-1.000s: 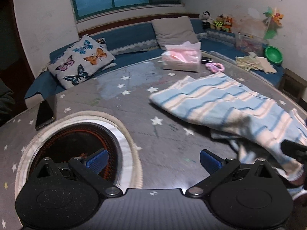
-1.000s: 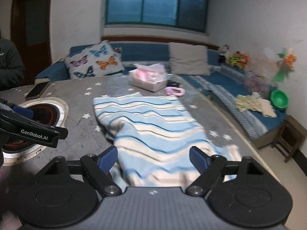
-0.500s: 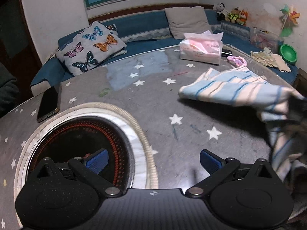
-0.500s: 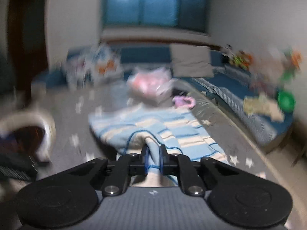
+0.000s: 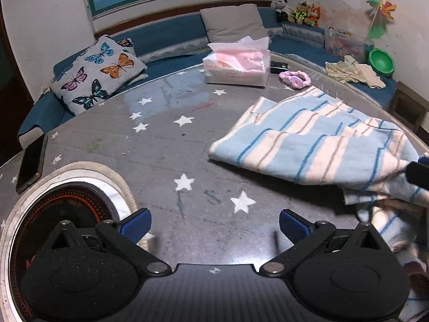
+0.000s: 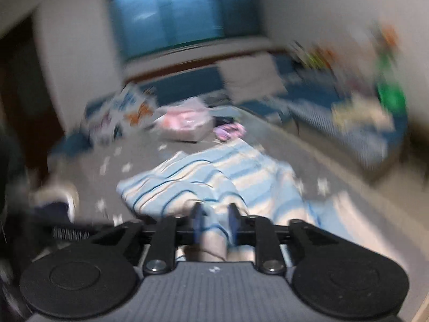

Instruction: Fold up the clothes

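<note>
A light blue and white striped garment (image 5: 316, 145) lies on the right of the grey star-patterned table (image 5: 171, 145), partly folded over itself. My left gripper (image 5: 214, 222) is open and empty, low over the table left of the garment. My right gripper (image 6: 214, 222) is shut on a bunched fold of the garment (image 6: 214, 187) and holds it lifted; this view is motion-blurred. The right gripper's tip shows in the left wrist view (image 5: 419, 170) at the right edge, on the cloth.
A round induction cooker (image 5: 61, 214) is set in the table at the near left, with a phone (image 5: 32, 161) beside it. A pink tissue box (image 5: 237, 64) and a pink scrunchie (image 5: 295, 79) lie at the far side. A sofa with a butterfly cushion (image 5: 99, 72) is behind.
My right gripper closed on the garment's near edge and lifted it, folding the cloth over toward the far side. My left gripper stayed open and moved left, away from the garment.
</note>
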Demonstrator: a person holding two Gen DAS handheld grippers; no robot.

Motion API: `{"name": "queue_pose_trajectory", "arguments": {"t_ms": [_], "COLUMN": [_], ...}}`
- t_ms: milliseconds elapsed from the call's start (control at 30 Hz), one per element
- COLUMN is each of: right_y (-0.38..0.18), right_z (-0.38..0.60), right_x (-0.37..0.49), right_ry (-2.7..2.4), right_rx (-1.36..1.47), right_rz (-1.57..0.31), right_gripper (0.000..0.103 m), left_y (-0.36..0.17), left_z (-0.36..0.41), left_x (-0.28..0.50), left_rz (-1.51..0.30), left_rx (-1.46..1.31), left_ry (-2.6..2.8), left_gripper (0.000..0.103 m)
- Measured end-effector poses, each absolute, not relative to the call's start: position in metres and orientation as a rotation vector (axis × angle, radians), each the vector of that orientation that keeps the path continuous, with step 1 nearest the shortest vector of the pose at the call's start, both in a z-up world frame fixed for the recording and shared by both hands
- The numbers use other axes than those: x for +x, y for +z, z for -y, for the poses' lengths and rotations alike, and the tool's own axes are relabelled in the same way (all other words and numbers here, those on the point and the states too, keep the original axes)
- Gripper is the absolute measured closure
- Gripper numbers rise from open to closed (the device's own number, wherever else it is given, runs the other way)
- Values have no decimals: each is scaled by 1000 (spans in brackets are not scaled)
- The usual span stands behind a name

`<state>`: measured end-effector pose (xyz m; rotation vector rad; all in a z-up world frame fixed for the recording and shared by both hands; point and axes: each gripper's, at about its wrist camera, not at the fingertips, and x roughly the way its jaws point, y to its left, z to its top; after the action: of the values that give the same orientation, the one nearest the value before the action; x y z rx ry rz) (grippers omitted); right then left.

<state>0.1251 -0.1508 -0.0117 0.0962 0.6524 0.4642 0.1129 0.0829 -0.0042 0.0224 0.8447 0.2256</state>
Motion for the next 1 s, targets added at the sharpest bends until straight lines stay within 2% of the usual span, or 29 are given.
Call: {"name": "queue_pose_trajectory", "arguments": {"t_ms": [33,67,133,267,400,433,467,533,567,733,833,900,1000], "right_y": [-10,-8,-4,3,-11,-13,-12,-1,4,35,32,32,33], "right_z": [139,128,105,59,37,33,33,43,51,126,180,187,169], "right_x": [124,123,122,118,120,119,118,125,130,164,183,180,168], "right_ry": [480,496,526,579,550,535,529,528,526,534,461,448,503], "right_rx": [16,-65,-227,-549,-688,-705,-683,-558,-484,69,399,339,130], "right_rz": [-642,-632,-608,-552,-548,-545,-538,-547,-556,-604,-636,-626,-611], "right_gripper": [61,54,51,51,54,68,81,88,95,98,99,99,89], "left_y": [-4,-3,-2,1,2,3,3,3,3,3,5,5,3], "left_z": [-85,-88,-95,-112,-125,-127,-126,-125,-123,-114,-105,-99,-95], "left_x": [113,112,109,105,103,103,103,104,105,109,114,117,121], "left_rz": [-843,-842,-838,-833,-831,-831,-829,-828,-828,-823,-815,-813,-821], "left_rx": [22,19,18,3,-9,-10,-10,-9,-11,-16,-10,-5,2], "left_ry": [232,240,254,296,325,327,325,318,313,283,259,252,252], "left_gripper": [0,0,0,0,0,0,0,0,0,0,0,0,0]}}
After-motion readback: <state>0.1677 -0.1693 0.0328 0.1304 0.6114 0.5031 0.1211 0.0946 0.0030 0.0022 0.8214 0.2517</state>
